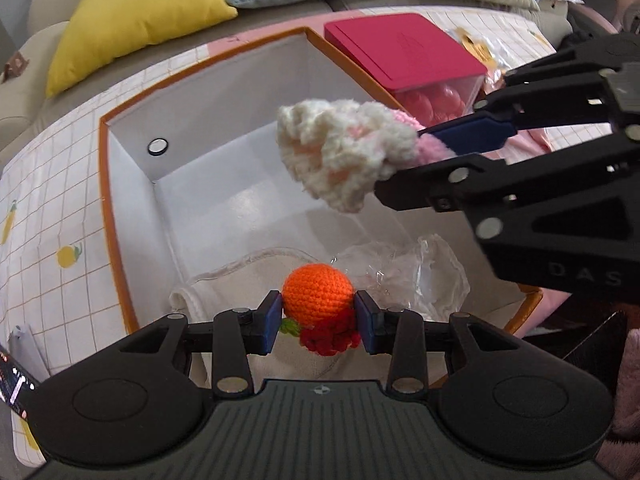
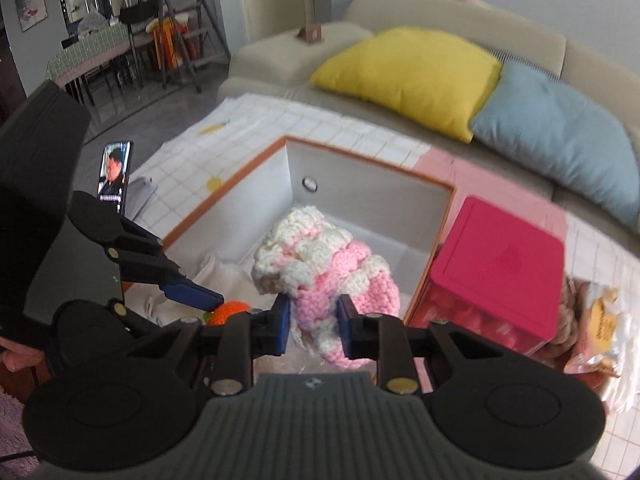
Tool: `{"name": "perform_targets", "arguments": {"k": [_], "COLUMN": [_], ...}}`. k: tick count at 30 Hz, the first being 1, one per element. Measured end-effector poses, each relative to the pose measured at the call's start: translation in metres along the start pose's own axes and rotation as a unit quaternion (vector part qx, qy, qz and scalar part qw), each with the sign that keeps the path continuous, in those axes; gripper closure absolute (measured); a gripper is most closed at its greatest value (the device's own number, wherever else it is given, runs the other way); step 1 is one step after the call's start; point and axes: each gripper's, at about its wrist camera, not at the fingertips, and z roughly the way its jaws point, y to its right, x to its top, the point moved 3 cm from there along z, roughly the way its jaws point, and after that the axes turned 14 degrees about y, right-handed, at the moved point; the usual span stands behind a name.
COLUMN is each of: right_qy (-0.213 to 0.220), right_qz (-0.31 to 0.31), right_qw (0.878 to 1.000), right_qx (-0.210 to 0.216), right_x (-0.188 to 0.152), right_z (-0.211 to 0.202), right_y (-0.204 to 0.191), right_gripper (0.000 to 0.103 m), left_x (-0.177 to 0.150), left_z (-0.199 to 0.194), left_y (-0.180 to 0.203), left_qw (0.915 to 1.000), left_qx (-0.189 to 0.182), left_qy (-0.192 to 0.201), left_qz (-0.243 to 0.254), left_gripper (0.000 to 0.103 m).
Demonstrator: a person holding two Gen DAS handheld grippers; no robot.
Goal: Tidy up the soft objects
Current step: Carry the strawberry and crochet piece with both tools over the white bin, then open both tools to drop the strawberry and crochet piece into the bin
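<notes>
My left gripper (image 1: 319, 317) is shut on an orange crochet ball toy (image 1: 318, 296) with red and green trim, held over the near end of the white box with an orange rim (image 1: 105, 184). My right gripper (image 2: 313, 322) is shut on a pink and cream crochet piece (image 2: 320, 264) and holds it above the box's middle; it enters the left wrist view from the right, where the piece (image 1: 344, 152) hangs in the air. In the right wrist view the orange toy (image 2: 230, 312) peeks out beside the left gripper's blue pad.
A cream cloth (image 1: 240, 280) and crumpled clear plastic (image 1: 412, 268) lie in the box. A red-lidded container (image 2: 496, 272) stands right of the box, a snack bag (image 2: 596, 324) beyond it. A phone (image 2: 115, 174) stands at left. Yellow (image 2: 412, 72) and blue cushions (image 2: 560, 136) lie on the sofa.
</notes>
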Motion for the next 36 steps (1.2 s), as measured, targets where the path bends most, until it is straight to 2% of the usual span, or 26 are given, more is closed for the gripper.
{"name": "perform_targets", "arguments": {"k": [6, 15, 20, 22, 24, 27, 30, 34, 36], "right_qy": [-0.048, -0.084, -0.080, -0.075, -0.067, -0.053, -0.042, -0.019, -0.008], "right_qz": [0.021, 0.011, -0.003, -0.009, -0.012, -0.019, -0.026, -0.016, -0.009], "right_qw": [0.999, 0.996, 0.997, 0.997, 0.998, 0.998, 0.999, 0.999, 0.999], "right_qx": [0.003, 0.001, 0.001, -0.005, -0.006, -0.010, -0.021, -0.032, -0.040], "right_x": [-0.012, -0.022, -0.021, -0.020, -0.019, -0.015, -0.011, -0.005, -0.004], "right_z": [0.019, 0.040, 0.041, 0.040, 0.037, 0.030, 0.022, 0.007, -0.001], "right_y": [0.005, 0.005, 0.000, 0.001, 0.001, 0.003, 0.003, 0.008, 0.011], "right_gripper": [0.079, 0.077, 0.071, 0.069, 0.068, 0.060, 0.059, 0.049, 0.048], "left_x": [-0.002, -0.004, -0.008, -0.008, -0.008, -0.004, 0.000, 0.007, 0.012], "left_z": [0.021, 0.043, 0.045, 0.043, 0.040, 0.035, 0.027, 0.012, 0.004], "left_y": [-0.002, -0.009, -0.010, -0.011, -0.013, -0.013, -0.010, -0.005, -0.002], "left_qw": [0.9995, 0.9979, 0.9982, 0.9983, 0.9985, 0.9984, 0.9986, 0.9989, 0.9991], "left_qx": [-0.005, -0.011, 0.001, 0.001, 0.005, 0.008, 0.016, 0.032, 0.036], "left_qy": [-0.031, -0.063, -0.060, -0.058, -0.054, -0.054, -0.050, -0.031, -0.020], "left_qz": [0.009, -0.005, -0.001, -0.007, -0.008, -0.011, -0.002, 0.011, 0.010], "left_gripper": [0.058, 0.058, 0.049, 0.038, 0.033, 0.030, 0.027, 0.026, 0.026]}}
